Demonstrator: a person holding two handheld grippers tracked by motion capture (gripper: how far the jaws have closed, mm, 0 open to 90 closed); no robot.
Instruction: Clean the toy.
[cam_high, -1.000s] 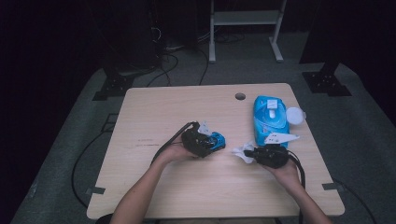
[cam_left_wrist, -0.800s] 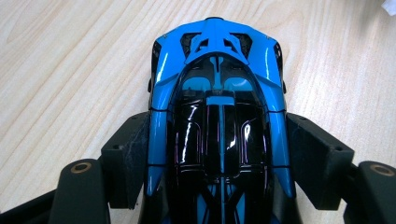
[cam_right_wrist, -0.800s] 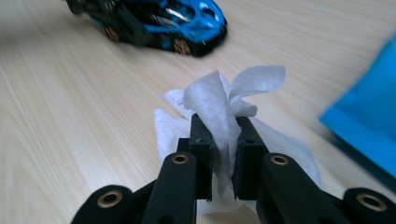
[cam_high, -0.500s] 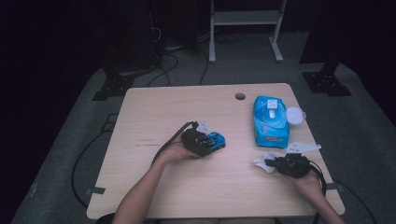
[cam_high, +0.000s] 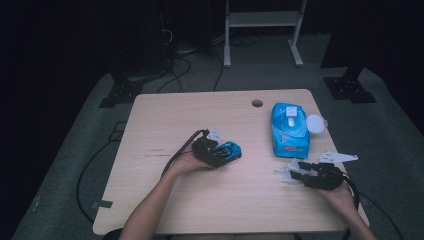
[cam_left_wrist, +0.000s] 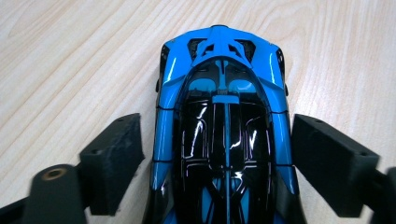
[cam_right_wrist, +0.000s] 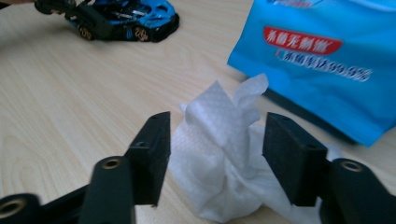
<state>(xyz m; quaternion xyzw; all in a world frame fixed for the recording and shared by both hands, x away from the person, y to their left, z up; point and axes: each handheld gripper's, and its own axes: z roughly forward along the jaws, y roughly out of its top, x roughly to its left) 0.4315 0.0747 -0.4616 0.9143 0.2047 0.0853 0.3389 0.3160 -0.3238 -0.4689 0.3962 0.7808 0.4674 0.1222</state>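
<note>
As both tongs have just been opening | left tongs (cam_left_wrist: 212, 154) straddle toy car (cam_left_wrist: 222, 135) | right tongs (cam_right_wrist: 215, 154) loose around wipe (cam_right_wrist: 224, 158)

Table (cam_high: 165, 200) lit softly from above, dark surroundings; close views slightly blurred.

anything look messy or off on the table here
Only mildly: a crumpled white wipe lies in a loose heap on the table, just in front of the blue wipe pack, between the open jaws of the right tool. The pack's round lid is flipped open. Nothing looks spilled or damaged.
</note>
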